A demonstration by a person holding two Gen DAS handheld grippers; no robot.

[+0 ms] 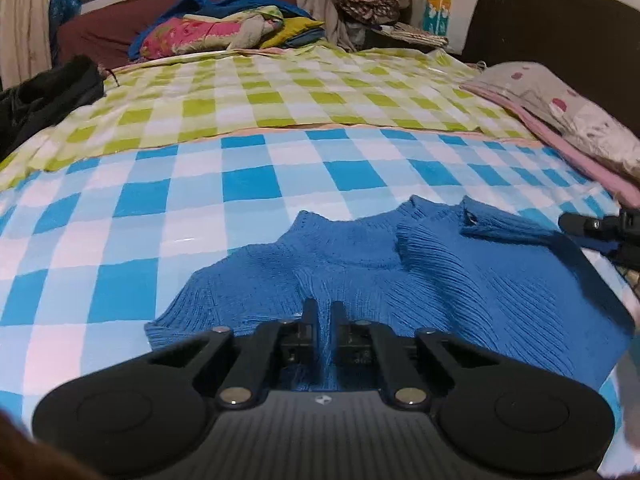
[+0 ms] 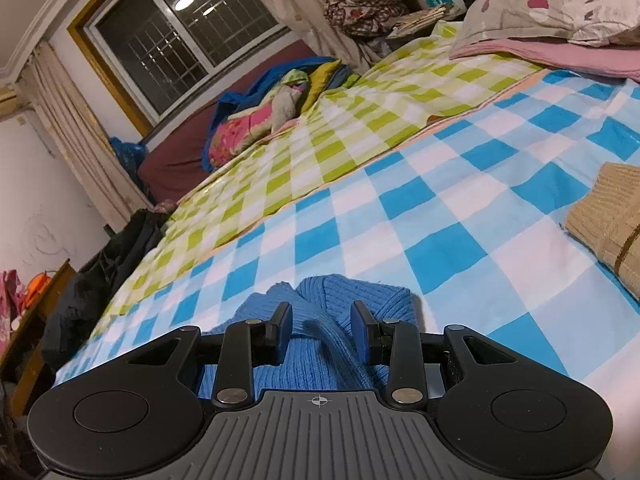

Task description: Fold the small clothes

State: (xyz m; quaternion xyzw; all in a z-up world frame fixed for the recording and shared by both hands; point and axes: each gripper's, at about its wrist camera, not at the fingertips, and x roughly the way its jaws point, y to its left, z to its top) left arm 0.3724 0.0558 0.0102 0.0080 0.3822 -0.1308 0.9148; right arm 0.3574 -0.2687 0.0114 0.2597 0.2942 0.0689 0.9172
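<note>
A small blue ribbed knit sweater (image 1: 360, 264) lies partly folded on the blue-and-white checked bed sheet (image 1: 120, 208). My left gripper (image 1: 323, 312) is shut on the sweater's near hem, with a pinch of blue knit between its fingers. My right gripper (image 2: 322, 320) is open, its fingers either side of a fold of the sweater (image 2: 320, 344) at its far end. It also shows at the right edge of the left wrist view (image 1: 596, 226), by the sweater's folded sleeve.
A beige knit garment (image 2: 608, 220) lies folded on the sheet to the right. A pillow on pink cloth (image 1: 568, 112) sits at the head end. A green checked sheet (image 1: 280, 96), piled bedding (image 1: 224, 28) and dark clothes (image 1: 44, 96) lie beyond.
</note>
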